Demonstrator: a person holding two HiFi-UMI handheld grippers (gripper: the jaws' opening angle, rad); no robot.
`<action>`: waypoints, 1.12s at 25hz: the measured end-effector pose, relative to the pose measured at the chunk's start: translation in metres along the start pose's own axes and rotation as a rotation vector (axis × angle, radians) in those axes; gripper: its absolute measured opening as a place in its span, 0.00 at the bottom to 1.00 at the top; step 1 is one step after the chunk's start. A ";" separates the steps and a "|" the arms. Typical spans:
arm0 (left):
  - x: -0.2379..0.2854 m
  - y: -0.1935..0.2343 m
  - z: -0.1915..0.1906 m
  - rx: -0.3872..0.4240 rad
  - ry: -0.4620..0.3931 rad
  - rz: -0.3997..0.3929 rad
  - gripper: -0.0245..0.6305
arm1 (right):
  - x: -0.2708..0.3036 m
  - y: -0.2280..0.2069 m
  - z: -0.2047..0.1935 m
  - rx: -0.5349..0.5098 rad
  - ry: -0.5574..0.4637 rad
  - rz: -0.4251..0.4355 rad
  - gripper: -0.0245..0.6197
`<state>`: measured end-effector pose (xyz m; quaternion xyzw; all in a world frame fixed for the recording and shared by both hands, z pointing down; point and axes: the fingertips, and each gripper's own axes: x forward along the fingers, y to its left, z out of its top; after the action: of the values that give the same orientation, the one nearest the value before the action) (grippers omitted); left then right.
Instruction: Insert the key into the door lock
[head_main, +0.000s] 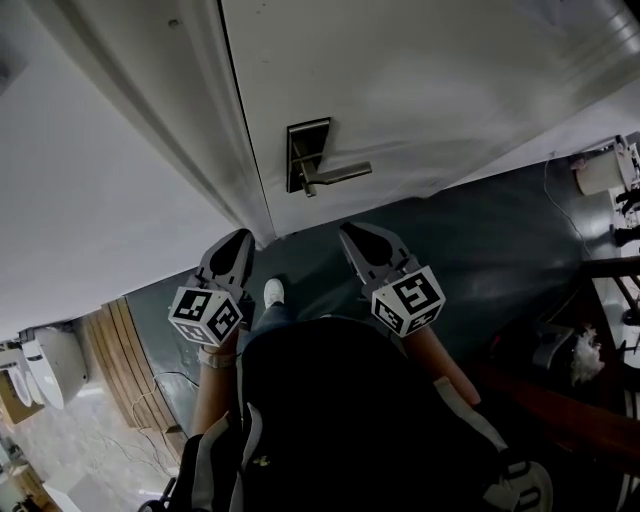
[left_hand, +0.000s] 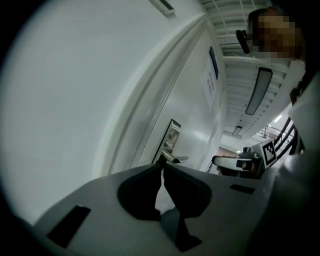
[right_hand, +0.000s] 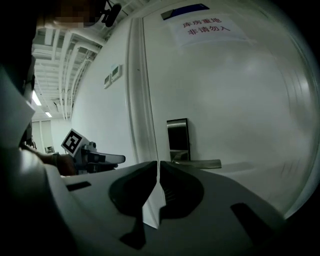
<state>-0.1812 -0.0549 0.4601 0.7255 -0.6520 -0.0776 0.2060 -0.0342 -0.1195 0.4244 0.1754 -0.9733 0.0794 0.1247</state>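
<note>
Head view: the door lock (head_main: 308, 155) is up ahead of the left tongs (head_main: 243, 238) and the right tongs (head_main: 350, 232), not touching. Nothing is in it, so the job looks not started.

Left gripper view: these tongs are pressed together, holding nothing.

Right gripper view: together too, and empty. I see no key anywhere.

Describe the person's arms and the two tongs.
The left grey plastic tongs and the right grey plastic tongs taper to dark pointed tips. Each carries a white cube with black square markers: left cube, right cube. The person wears a dark top; the forearms are uncovered.
</note>
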 end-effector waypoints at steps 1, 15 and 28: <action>-0.002 -0.001 0.003 0.027 -0.001 0.003 0.05 | 0.000 0.003 0.003 -0.016 -0.003 0.004 0.08; -0.020 -0.032 0.030 0.337 -0.012 -0.060 0.05 | 0.003 0.032 0.026 -0.193 -0.031 0.019 0.08; -0.026 -0.032 0.050 0.343 -0.041 -0.061 0.05 | 0.009 0.039 0.026 -0.263 0.001 0.035 0.08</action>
<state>-0.1745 -0.0372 0.3977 0.7676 -0.6376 0.0137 0.0635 -0.0618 -0.0913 0.3981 0.1407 -0.9781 -0.0465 0.1459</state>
